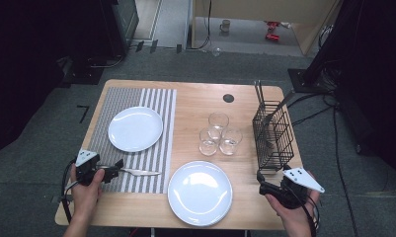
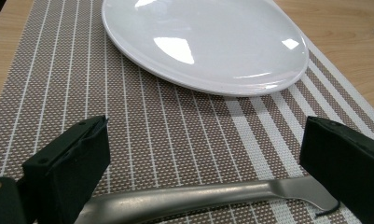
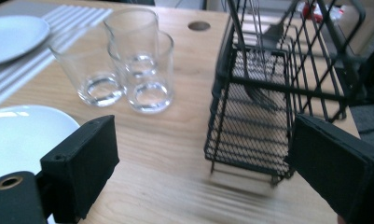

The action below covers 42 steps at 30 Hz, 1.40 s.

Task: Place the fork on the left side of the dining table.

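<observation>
**A knife lies between wide jaws on the striped mat**

A silver knife (image 1: pixel 136 172) lies flat on the striped placemat (image 1: pixel 156 106), just in front of the white plate (image 1: pixel 135 128) that sits on that mat. Its blade points toward the middle of the table. The left gripper (image 1: pixel 117 168) is low over the handle end, and the left hand (image 1: pixel 84 190) holds it level, pointing across the mat. Its jaws are spread wide, one on each side of the handle, and they do not press on it.

The left gripper view shows the knife handle (image 2: pixel 198 196) up close, running across the bottom from jaw to jaw. It also shows the weave of the mat and the near rim of the plate (image 2: pixel 208 42). The blade is cut off there; the high view shows it.

The right gripper (image 1: pixel 262 183) is near the table's front right corner, held by the right hand (image 1: pixel 292 212). Its jaws are wide apart with nothing between them. It points at a black wire cutlery basket (image 1: pixel 272 136).

The right gripper view shows three clear glasses (image 3: pixel 128 70) standing close together, and part of a second white plate (image 3: pixel 21 135) at its left edge. Thin utensils (image 3: pixel 259 56) stand inside the basket, but the wires and blur make it hard to tell what they are.
</observation>
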Tool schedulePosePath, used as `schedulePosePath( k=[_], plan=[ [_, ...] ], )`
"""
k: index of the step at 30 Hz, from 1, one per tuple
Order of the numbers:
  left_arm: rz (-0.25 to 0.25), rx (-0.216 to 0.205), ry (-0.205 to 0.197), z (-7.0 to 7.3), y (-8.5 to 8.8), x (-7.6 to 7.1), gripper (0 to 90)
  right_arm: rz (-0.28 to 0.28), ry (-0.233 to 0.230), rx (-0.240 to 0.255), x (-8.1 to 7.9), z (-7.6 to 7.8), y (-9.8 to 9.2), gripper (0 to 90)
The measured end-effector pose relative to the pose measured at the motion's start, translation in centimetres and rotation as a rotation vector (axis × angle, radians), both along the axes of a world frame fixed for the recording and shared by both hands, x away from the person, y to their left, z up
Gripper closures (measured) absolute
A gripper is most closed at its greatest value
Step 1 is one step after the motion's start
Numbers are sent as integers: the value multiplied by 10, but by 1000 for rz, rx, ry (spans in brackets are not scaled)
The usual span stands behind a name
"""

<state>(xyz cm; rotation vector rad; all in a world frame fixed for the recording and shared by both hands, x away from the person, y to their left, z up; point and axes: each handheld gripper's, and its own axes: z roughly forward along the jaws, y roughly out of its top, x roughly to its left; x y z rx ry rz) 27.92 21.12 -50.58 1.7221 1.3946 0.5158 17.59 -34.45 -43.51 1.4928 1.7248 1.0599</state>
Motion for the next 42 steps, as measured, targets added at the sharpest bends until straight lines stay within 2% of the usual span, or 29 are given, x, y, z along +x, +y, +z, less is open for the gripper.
schedulePosePath(
  k=[7,11,14,18,21,24,27,32,34,35,37,42],
  plan=[
    [-4,2,2,-1,0,0,21,27,-46,-11,7,22,10,86],
    [-1,-5,0,0,1,0,21,25,-91,-21,16,31,14,133],
    [-5,-12,1,0,2,0,21,23,-112,-17,23,36,16,156],
    [-9,-14,1,0,2,0,22,15,-139,-17,33,40,18,231],
    [-10,-16,0,0,2,0,22,4,-144,-9,41,42,18,295],
    [-16,-18,-1,0,1,0,22,-4,-133,-7,49,44,18,404],
    [-21,-23,0,0,1,0,22,-4,-122,-19,58,44,19,452],
    [-25,-23,1,0,0,0,22,-30,-125,-46,74,42,22,524],
    [-28,-26,0,0,0,0,23,-40,-122,-38,79,42,22,544],
    [-28,-25,-5,0,0,0,34,-41,-121,-34,81,42,23,550],
    [-13,-11,-16,0,0,0,139,-46,-123,-37,85,43,24,566],
    [-20,-27,-20,1,1,-1,143,-63,-123,-64,95,43,27,587]
  ],
)
